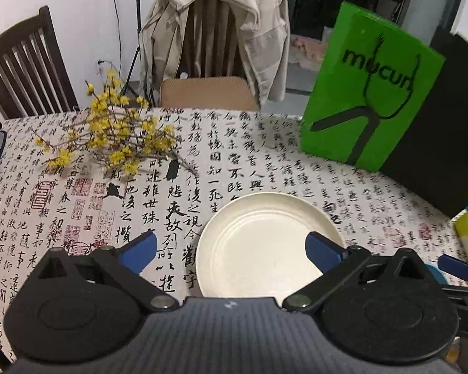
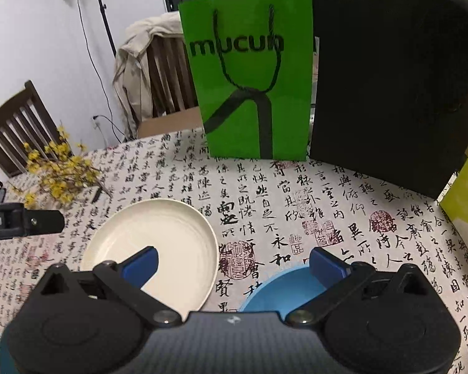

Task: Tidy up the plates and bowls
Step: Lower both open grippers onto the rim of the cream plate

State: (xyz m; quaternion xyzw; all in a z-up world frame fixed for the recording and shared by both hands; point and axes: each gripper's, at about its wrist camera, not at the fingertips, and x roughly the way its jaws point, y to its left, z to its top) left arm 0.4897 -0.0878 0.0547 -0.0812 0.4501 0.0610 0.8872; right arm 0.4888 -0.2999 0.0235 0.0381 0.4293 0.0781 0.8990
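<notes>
**Both grippers open over the dishes, nothing picked up yet**

Your left gripper (image 1: 231, 246) hangs w/ jaws spread wide, empty. The plate (image 1: 265, 249) sits right under it: one blue finger (image 1: 323, 249) is over the plate's right side, the other over bare cloth to its left. So you're straddling the left rim, not centred. Can't tell if the finger touches the plate or just floats above it.

Your right gripper (image 2: 232, 265) is also wide apart & empty. Its right finger (image 2: 327, 268) is over the bowl (image 2: 280, 290), its left finger overlaps the plate (image 2: 159, 243) in view. The blue bowl is just beside the plate, to its right, a strip of cloth between them; most of the bowl is hidden under the gripper body.

Likely reason for this setup: one tool per dish, so the bowl can go onto the plate, or each gets moved separately. Judgement only.

Further out: a flower sprig (image 1: 109, 134) lies left of the plate, well apart. A green bag (image 2: 249, 78) & black box (image 2: 390, 78) stand at the table's (image 2: 296, 187) far side, leaving the middle free for stacking. A chair w/ a jacket (image 1: 215, 37) stands behind the table.

Risk: the plate is shallow & smooth, so a rim pinch could slip or tip it.
</notes>
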